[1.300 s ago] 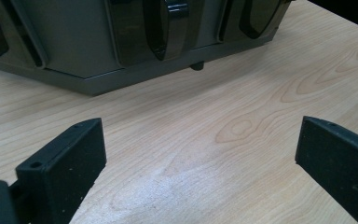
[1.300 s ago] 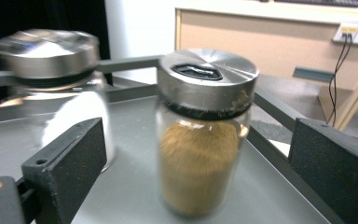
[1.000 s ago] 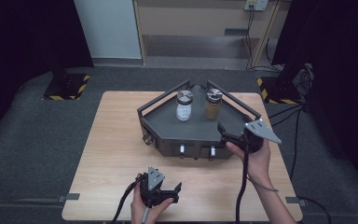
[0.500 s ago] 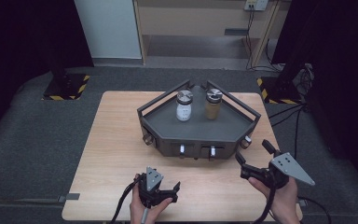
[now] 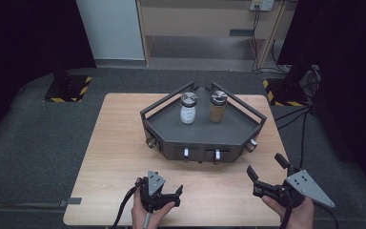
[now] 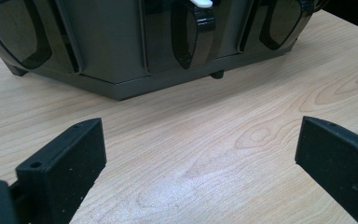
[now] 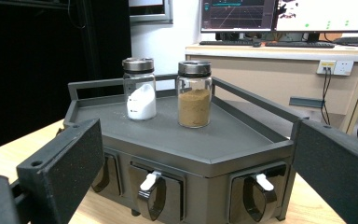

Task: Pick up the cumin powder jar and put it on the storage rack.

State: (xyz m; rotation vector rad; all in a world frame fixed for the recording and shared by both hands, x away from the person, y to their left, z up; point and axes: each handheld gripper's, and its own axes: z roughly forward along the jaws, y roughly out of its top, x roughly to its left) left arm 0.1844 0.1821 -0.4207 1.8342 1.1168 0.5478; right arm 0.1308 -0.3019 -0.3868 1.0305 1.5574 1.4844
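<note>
A dark grey angular rack [image 5: 203, 132] with rails stands at the middle of the wooden table [image 5: 116, 143]. On its deck stand two lidded glass jars, upright and slightly apart: one with white powder [image 5: 188, 109] and one with brown powder [image 5: 217, 108]. In the right gripper view the white-powder jar [image 7: 140, 91] is left of the brown-powder jar [image 7: 194, 96], and the rack's front [image 7: 205, 179] shows compartments with white-tipped levers. My left gripper [image 5: 158, 186] stands open near the front edge, its jaws [image 6: 200, 140] facing the rack's base [image 6: 112, 51]. To the rack's front right my right gripper [image 5: 264, 164] is open and empty.
Grey carpet surrounds the table. Black stands with yellow-striped bases [image 5: 66, 88] sit at the far left and far right [image 5: 286, 93]. Cables [image 5: 305, 124] trail along the right. A wooden cabinet [image 5: 205, 24] stands behind, with monitors [image 7: 284, 14] on it.
My right gripper has pulled back from the rack's right front corner toward the table's front edge, staying open. The left gripper has not moved.
</note>
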